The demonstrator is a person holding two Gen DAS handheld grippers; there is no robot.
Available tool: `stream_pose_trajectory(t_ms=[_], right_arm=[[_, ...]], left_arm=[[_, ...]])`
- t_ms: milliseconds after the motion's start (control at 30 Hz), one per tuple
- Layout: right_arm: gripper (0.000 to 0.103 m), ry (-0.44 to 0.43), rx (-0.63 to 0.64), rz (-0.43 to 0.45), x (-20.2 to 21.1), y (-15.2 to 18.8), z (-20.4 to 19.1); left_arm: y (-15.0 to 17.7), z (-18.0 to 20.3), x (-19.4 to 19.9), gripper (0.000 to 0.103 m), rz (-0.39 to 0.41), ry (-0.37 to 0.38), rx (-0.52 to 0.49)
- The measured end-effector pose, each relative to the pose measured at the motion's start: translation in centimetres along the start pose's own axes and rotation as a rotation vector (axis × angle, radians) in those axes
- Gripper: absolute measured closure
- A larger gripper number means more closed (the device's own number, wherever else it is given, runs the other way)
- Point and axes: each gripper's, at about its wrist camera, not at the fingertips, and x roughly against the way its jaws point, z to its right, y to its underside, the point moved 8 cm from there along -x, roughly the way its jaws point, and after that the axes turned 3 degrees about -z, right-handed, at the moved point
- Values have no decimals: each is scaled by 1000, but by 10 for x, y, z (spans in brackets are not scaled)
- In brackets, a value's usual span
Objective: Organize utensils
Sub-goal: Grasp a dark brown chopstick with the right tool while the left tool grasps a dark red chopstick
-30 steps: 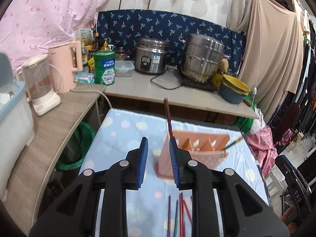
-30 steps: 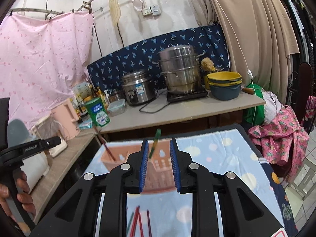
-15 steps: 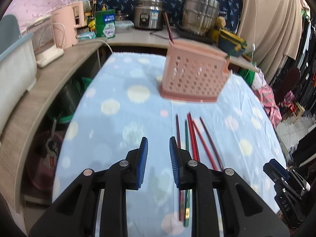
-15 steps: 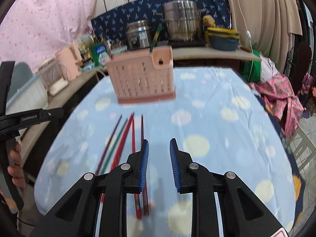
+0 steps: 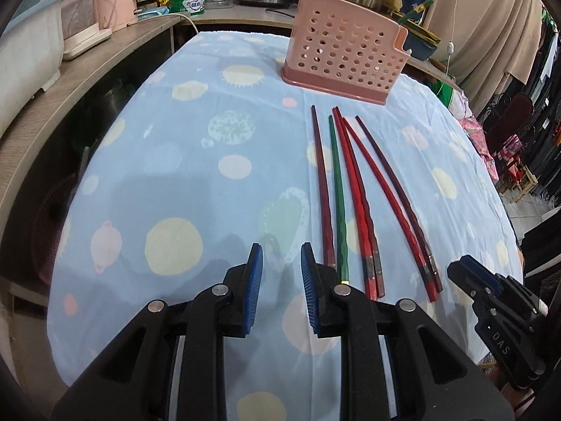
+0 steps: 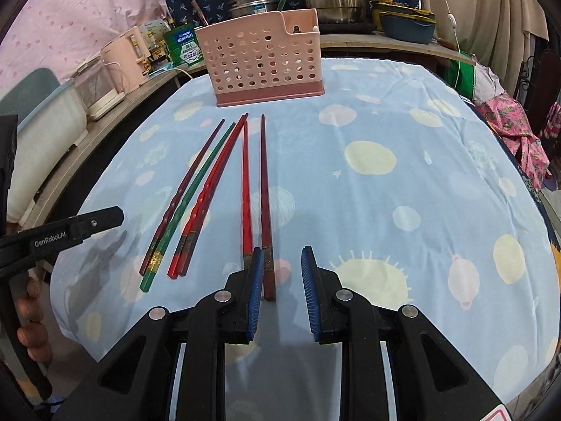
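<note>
Blue spotted tablecloth [image 5: 182, 147] fills my view, pink holder [image 6: 263, 66] standing at the far end. Six chopsticks [image 6: 245, 189] lie fanned on the cloth nearer me. My left gripper [image 5: 281, 270] and right gripper [image 6: 282, 273] hover low, jaws slightly apart, gripping nothing.

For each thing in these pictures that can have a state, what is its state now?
left gripper: open, holding nothing
right gripper: open, empty
pink holder: upright; one dark red and one green chopstick stand in it
six chopsticks: lying flat on the cloth, not in the holder
dark red chopstick: lying with its near end beside the right gripper's left pad
</note>
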Motion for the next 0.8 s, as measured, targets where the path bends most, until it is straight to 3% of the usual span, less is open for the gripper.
stream_pose_trajectory(t_ms=[733,800], right_arm=[[89,16,18,-40,-20,12,0],[90,19,19,-38,-20,12,0]], left_arm=[[15,17,-11,81,-41,25,-36],[16,20,-11,76,-40,30,-41]])
